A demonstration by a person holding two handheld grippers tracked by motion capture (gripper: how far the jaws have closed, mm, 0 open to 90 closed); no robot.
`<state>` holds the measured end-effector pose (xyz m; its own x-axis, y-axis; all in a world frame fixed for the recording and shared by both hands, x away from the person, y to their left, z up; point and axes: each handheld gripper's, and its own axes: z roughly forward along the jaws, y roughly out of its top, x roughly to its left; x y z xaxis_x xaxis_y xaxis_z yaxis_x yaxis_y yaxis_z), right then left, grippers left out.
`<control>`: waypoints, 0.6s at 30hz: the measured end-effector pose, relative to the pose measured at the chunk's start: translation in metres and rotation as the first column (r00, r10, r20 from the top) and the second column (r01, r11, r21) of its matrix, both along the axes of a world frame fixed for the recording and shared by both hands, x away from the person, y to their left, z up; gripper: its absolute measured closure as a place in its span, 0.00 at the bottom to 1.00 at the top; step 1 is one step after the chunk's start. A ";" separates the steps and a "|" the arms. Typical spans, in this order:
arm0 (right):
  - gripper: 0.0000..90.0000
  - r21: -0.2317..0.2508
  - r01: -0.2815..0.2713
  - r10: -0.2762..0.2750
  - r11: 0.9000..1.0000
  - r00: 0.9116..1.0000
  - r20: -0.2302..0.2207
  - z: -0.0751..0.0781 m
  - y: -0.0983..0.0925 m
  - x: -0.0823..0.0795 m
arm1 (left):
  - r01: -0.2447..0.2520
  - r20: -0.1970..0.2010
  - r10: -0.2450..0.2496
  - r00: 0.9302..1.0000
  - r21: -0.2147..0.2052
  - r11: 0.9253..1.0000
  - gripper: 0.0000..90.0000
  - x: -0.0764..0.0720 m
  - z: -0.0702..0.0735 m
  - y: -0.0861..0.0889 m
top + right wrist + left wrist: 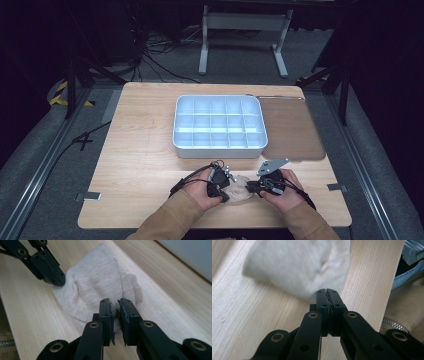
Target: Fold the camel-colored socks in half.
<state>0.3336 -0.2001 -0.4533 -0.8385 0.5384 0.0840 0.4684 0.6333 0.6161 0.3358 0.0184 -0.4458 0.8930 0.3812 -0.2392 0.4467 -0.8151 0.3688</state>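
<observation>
A small beige knit cloth [240,188] lies rumpled on the wooden table near the front edge, between the two hands. My left gripper [224,195] is at the cloth's left edge. In the left gripper view its jaws [327,291] are pressed together, with the cloth [294,265] pinched at their tips. My right gripper [252,187] comes in from the right. In the right gripper view the jaws [114,302] stand a narrow gap apart, clamped on a bunched fold of the cloth [97,285]. The left gripper [58,280] rests on the cloth's far corner there.
A white tray [218,150] divided into several compartments sits at the table's middle, just beyond the hands. A brown mat [292,130] lies to its right. Tan sleeves [170,222] enter from the bottom. Bare wood stretches to the left of the tray.
</observation>
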 end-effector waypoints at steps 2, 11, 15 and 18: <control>0.91 0.002 -0.002 0.002 1.000 1.000 0.008 0.002 0.000 0.000 | -0.008 -0.015 0.008 1.000 -0.028 1.000 0.96 0.001 0.003 0.003; 0.93 0.034 0.000 -0.002 0.999 0.999 0.049 0.013 0.002 -0.007 | -0.091 0.019 0.094 0.995 -0.115 0.989 0.93 0.006 0.023 0.026; 0.95 0.053 -0.006 0.004 0.999 0.999 0.045 0.014 0.005 -0.009 | -0.131 0.028 0.135 0.990 -0.128 0.983 0.93 0.010 0.023 0.035; 0.97 0.062 -0.014 0.011 0.998 0.999 0.049 0.013 0.010 -0.009 | -0.146 0.029 0.151 0.988 -0.133 0.980 0.92 0.013 0.020 0.036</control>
<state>0.3248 -0.1905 -0.4401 -0.8488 0.5231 0.0760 0.4294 0.5985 0.6763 0.3485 0.0548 -0.4258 0.8384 0.4780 -0.2618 0.5424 -0.6845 0.4871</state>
